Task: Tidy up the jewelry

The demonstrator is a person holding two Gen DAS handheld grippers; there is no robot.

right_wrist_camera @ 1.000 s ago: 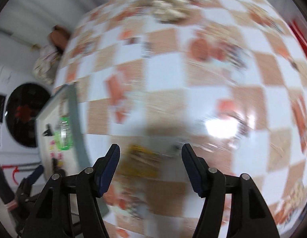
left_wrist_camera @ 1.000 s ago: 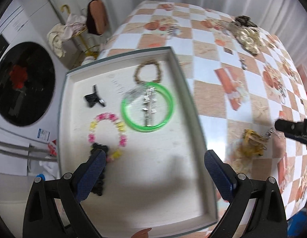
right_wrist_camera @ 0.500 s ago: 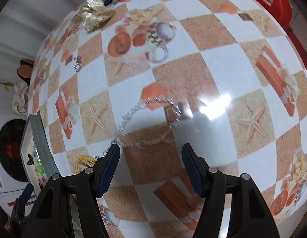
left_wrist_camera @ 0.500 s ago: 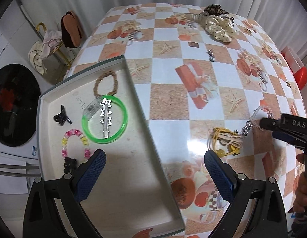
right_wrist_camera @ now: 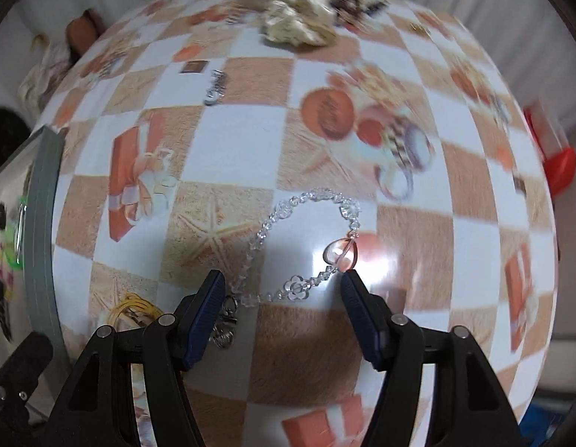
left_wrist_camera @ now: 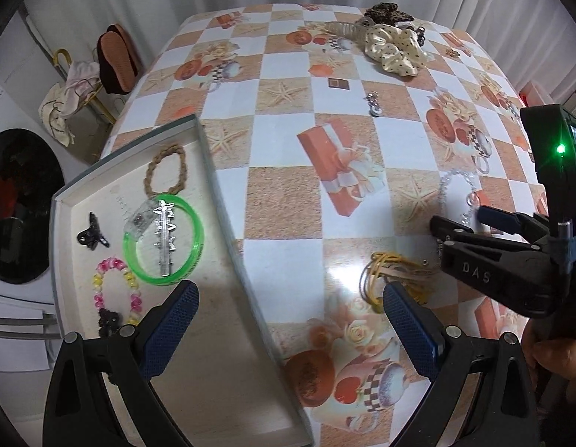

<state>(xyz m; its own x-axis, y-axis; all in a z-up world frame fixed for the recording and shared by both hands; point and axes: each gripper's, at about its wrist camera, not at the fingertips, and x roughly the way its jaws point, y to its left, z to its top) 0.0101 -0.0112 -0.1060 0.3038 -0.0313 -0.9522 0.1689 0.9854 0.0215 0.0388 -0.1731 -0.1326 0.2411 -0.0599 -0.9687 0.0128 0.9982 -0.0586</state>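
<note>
Right wrist view — open right tool straddles crystal bracelet.

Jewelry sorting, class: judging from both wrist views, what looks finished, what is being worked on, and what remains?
Done: the tray already holds a green bangle, braided bracelet, pink-yellow bead bracelet and black claw clip.
In hand: nothing gripped; the open right gripper straddles the clear bead bracelet.
Left: that bracelet, the yellow bands, the cream scrunchie. The left gripper is open.
</note>
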